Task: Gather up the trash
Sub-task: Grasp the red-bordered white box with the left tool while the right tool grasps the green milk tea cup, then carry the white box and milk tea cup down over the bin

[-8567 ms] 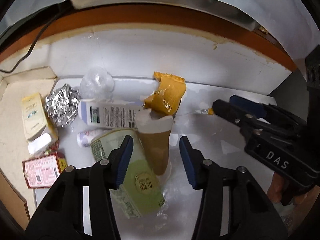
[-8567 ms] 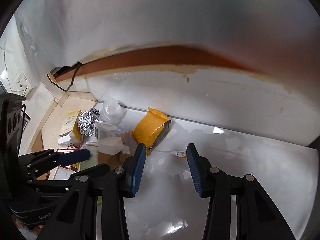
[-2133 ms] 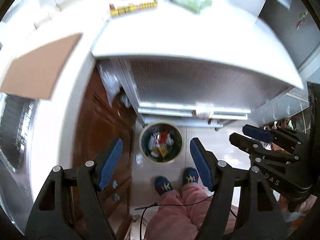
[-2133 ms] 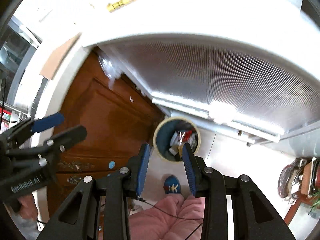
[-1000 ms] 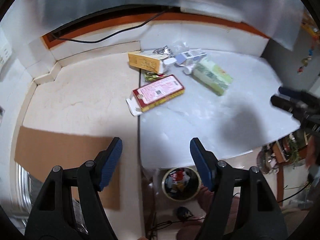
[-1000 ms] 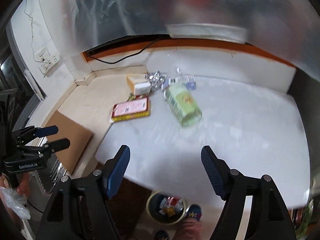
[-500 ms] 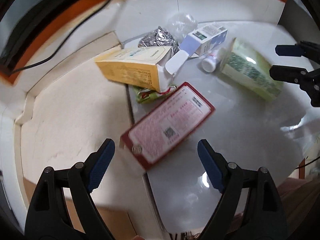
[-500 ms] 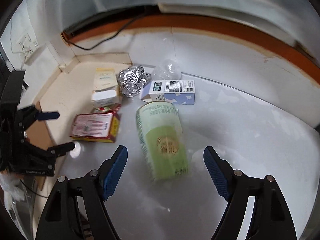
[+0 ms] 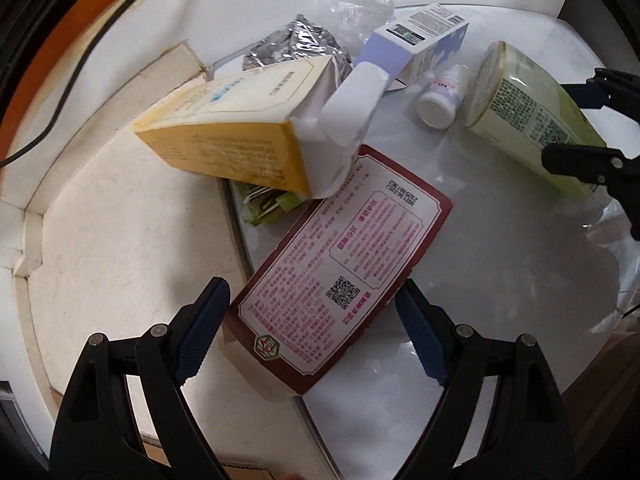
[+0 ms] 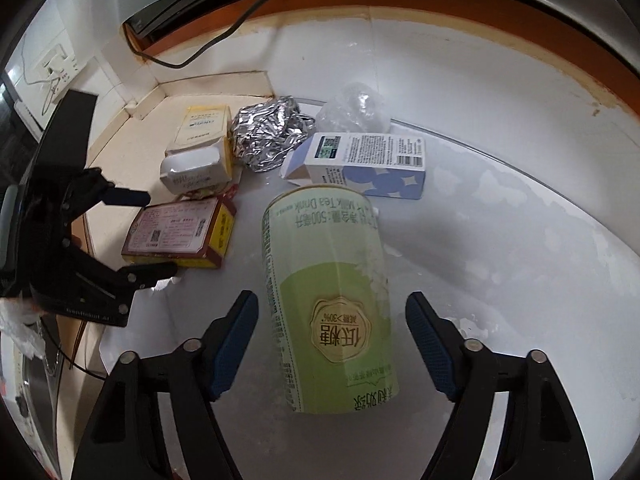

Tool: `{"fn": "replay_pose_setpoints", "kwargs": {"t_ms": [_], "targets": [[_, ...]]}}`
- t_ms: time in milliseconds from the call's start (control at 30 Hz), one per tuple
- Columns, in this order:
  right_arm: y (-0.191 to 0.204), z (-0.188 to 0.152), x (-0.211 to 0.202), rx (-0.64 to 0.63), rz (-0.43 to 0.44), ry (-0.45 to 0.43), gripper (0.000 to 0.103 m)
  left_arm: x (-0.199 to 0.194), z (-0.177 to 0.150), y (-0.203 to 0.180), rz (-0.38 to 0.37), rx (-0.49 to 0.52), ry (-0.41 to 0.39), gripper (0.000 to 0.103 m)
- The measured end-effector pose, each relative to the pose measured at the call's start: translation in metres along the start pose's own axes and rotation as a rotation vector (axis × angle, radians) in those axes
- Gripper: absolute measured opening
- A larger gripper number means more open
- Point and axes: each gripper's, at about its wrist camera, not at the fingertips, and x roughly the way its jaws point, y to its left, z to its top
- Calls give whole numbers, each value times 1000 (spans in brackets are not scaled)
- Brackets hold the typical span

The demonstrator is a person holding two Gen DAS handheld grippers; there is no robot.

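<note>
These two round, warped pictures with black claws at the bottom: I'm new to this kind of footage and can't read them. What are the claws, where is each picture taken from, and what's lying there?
No robot: a person holds a two-finger clamp in each hand, each with a wide-angle camera looking along its fingers.

Left view: the left gripper is open around a red box; its pads do not press on it.

Right view: the right gripper straddles a green milk tea bottle lying on its side. Its jaws are closing but not yet gripping.

Also on the white counter: a yellow carton, crumpled foil, a blue-and-white box, a small white bottle and clear plastic wrap. Nothing is held.
</note>
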Motion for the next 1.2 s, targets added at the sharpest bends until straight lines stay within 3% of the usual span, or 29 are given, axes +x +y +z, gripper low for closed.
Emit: {"fn": "replay_pose_setpoints", "kwargs": {"t_ms": [67, 400, 633, 867, 1200], "targets": [[3, 0, -2, -14, 1, -6, 64, 3, 2, -2, 10, 18, 1, 80], [20, -4, -7, -89, -1, -41, 59, -3, -3, -24, 56, 60, -14, 67], [24, -13, -18, -75, 11, -72, 58, -14, -17, -46, 42, 57, -13, 57], [27, -27, -32, -37, 18, -85, 58, -28, -39, -60, 30, 47, -33, 57], [44, -62, -70, 18, 32, -108, 58, -73, -86, -62, -65, -50, -108, 57]]}}
